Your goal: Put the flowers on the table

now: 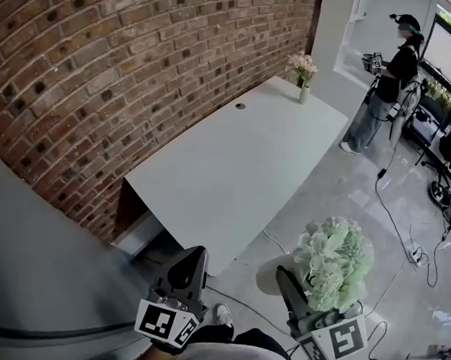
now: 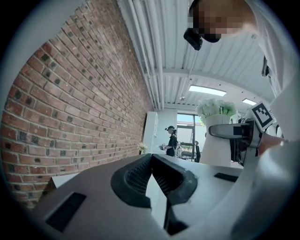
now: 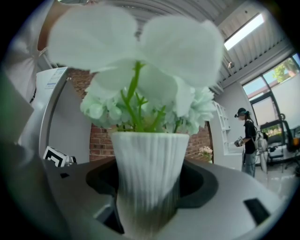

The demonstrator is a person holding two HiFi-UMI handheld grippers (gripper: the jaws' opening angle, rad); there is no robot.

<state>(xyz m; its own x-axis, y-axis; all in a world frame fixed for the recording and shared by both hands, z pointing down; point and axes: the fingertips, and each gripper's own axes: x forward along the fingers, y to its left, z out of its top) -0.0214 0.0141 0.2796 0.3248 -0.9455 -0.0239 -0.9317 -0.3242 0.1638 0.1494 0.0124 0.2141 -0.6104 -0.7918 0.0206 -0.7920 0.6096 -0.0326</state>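
Right gripper view: fingers point(image 3: 199, 183) pinch the flower vase point(image 3: 150, 173); left gripper point(image 2: 151, 156) fingers point(image 2: 131, 180) pressed together.

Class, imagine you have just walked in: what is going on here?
A person stands short of a white table by a brick wall, a gripper in each hand. The right gripper is clamped on a white ribbed vase of pale flowers, held in the air, not yet on the table. The left gripper is shut and empty. A small vase of pink flowers stands at the table's far end.
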